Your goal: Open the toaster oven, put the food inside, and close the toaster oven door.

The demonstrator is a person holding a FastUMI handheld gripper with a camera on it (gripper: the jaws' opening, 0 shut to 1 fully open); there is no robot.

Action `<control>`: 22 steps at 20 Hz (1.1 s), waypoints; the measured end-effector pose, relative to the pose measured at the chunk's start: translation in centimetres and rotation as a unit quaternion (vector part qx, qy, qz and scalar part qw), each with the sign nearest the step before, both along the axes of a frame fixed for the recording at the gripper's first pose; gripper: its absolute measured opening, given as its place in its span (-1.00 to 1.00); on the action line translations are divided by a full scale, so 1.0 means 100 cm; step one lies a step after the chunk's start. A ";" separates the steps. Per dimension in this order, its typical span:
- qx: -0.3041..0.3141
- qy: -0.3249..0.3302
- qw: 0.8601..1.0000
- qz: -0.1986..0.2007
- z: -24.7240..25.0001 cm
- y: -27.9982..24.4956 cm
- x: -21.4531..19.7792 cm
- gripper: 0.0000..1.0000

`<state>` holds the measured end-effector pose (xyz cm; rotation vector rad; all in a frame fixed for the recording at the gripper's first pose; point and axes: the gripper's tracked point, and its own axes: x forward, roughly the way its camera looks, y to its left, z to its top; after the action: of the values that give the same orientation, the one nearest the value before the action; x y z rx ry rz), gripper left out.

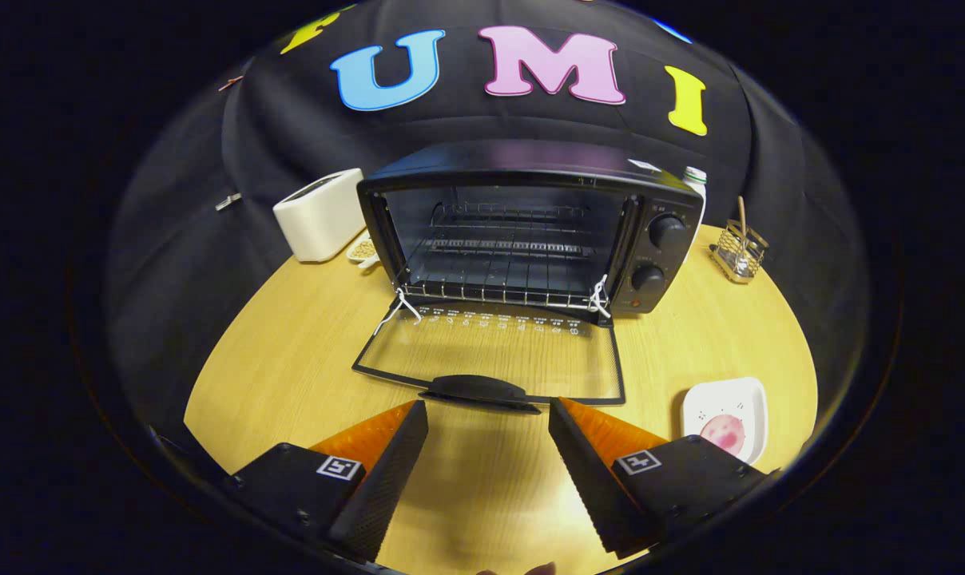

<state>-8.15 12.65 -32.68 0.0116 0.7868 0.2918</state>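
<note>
A black toaster oven (530, 231) stands on the round wooden table (291, 359) with its glass door (494, 351) swung fully down and flat. Inside, a wire rack (502, 267) shows with nothing on it. The door's black handle (480, 391) lies just ahead of my fingertips. My gripper (488, 419) is open, a wide gap between its fingers, nothing in it. To the right of the right finger, a pink round piece of food (724, 433) rests on a small white square plate (742, 397).
A white toaster (320, 214) stands left of the oven, with a small dish (363, 249) beside it. A wire holder with a stick (738, 251) sits at the table's far right. A white bottle (696, 180) peeks out behind the oven.
</note>
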 end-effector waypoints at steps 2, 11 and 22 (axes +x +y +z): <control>0.006 0.000 1.000 0.008 0.015 -0.021 -0.002 0.99; 0.022 0.081 0.996 0.004 0.040 -0.150 -0.018 0.99; -0.001 0.259 0.965 -0.047 -0.042 -0.314 -0.003 0.99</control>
<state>-8.46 -18.72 -36.90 0.1285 1.3036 0.1976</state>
